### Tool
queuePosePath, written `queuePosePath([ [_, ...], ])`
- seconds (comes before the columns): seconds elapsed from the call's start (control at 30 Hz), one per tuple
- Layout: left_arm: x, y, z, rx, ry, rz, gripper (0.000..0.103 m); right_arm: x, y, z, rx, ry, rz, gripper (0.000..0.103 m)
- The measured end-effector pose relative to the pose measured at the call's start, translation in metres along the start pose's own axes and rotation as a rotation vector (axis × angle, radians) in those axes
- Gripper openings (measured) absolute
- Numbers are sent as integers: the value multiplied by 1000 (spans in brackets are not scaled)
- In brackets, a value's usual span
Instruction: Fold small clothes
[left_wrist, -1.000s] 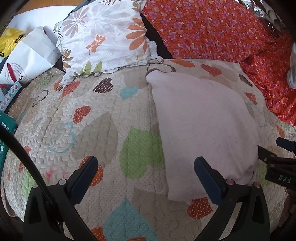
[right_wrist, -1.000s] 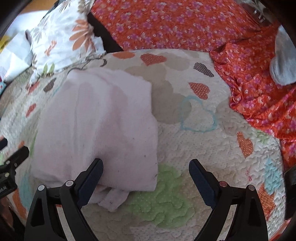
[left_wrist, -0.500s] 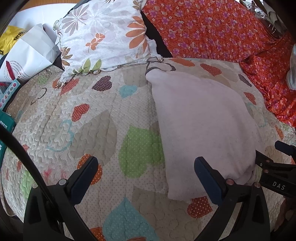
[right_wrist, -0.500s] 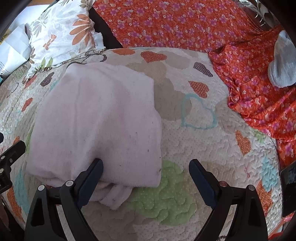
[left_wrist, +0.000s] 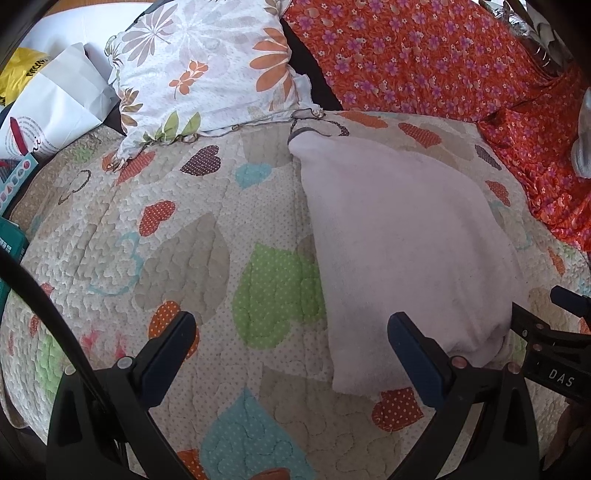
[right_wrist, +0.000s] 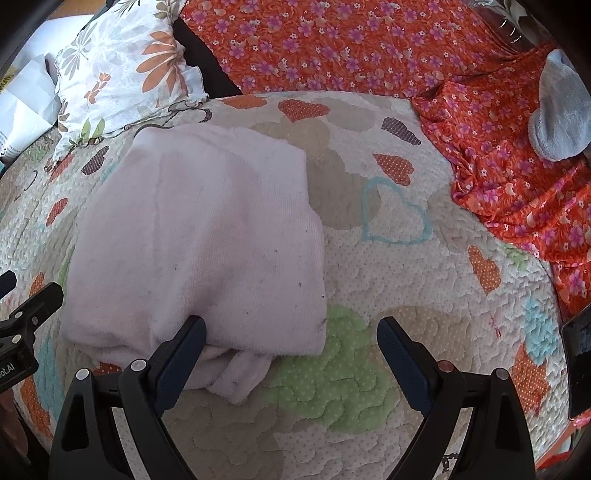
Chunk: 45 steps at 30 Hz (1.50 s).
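A pale pink folded garment lies flat on the heart-patterned quilt. A small bunched end of it sticks out at its near edge. My left gripper stands open above the quilt, its right finger over the garment's near left corner. My right gripper is open too, its left finger over the garment's near right part. Neither holds anything. Each gripper shows at the edge of the other's view.
A floral pillow lies at the back left, beside a white paper bag. Orange flowered fabric covers the back and right. A grey sock rests on it. A dark phone lies at the right edge.
Both grippers have drifted slightly, so the garment sits a little higher and to the right in the right wrist view. The garment itself lies as before and both grippers stay open.
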<state>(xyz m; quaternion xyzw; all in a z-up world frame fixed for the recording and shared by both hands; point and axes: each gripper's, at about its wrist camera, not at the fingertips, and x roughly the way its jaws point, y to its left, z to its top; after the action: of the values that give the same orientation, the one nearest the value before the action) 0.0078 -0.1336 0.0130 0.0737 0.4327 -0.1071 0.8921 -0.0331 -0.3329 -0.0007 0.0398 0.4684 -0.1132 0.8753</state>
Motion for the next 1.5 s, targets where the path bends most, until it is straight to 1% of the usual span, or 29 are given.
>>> queuePosePath([
  [0.37, 2, 1, 1, -15, 18, -12, 103, -3, 1, -6, 6, 7, -2, 96],
  [0.7, 3, -3, -1, -5, 19, -11, 103, -5, 3, -4, -4, -12, -10, 96],
  [0.87, 4, -2, -1, -14, 24, -13, 103, -8, 6, -4, -18, -28, -24, 96],
  [1.0, 2, 2, 2, -27, 16, -12, 103, -10, 12, -4, -49, -41, -56, 96],
  [1.13, -2, 7, 4, -37, -6, 6, 103, -13, 18, -3, -87, -52, -90, 96],
  [1.23, -3, 8, 4, -28, -17, 23, 103, -15, 19, -4, -100, -57, -100, 96],
  [1.37, -2, 8, 2, -22, -15, 36, 103, -19, 21, -5, -113, -67, -110, 96],
  [1.5, 0, 9, 1, -14, -15, 60, 103, -25, 27, -5, -147, -98, -138, 96],
])
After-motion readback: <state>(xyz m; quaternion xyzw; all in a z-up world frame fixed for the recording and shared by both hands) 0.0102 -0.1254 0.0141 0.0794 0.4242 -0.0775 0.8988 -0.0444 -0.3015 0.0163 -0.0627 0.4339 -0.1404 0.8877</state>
